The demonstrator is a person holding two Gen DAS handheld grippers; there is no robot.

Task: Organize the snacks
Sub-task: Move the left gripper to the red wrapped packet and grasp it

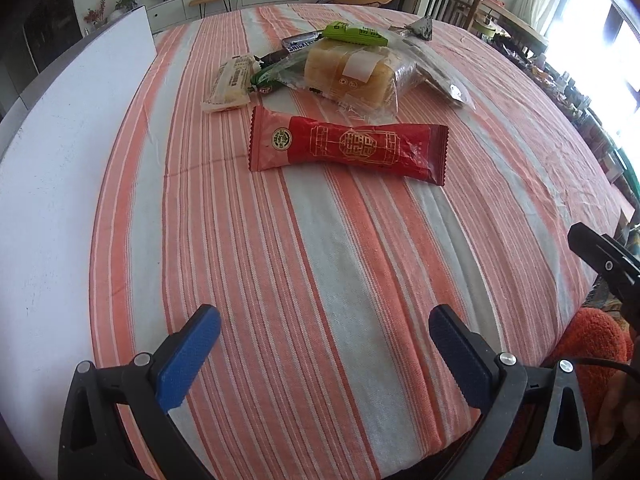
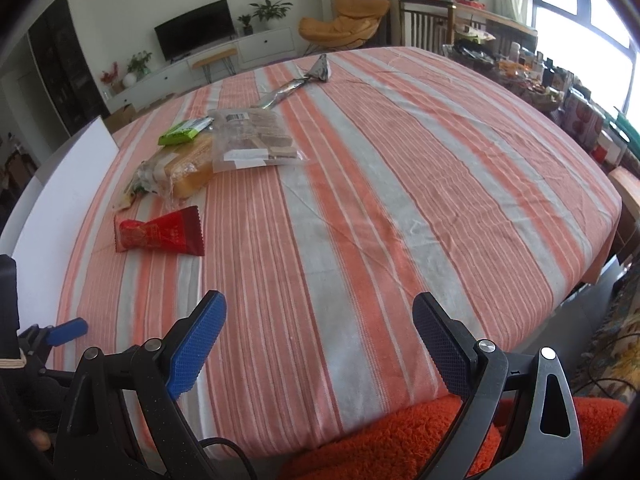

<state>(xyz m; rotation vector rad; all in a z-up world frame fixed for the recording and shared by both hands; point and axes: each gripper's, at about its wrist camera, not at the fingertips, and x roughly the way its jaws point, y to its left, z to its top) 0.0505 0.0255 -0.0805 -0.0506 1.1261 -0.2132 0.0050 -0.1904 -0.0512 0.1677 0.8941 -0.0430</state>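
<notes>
Snacks (image 1: 348, 60) pile (wafer bag (image 2: 252, 140) clearer rightward); grippers empty.

A home living room: television (image 2: 195, 28) on a white sideboard (image 2: 256, 46), potted plants (image 2: 271, 10), orange lounge chair (image 2: 340, 26)

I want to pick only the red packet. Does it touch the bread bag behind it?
Apart. In the left wrist view a strip of striped cloth shows between the red packet and the bread bag.

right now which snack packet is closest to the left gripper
The red packet, lying alone on the striped cloth in front of the open left gripper; the bread bag and the other packets sit piled farther back.
</notes>
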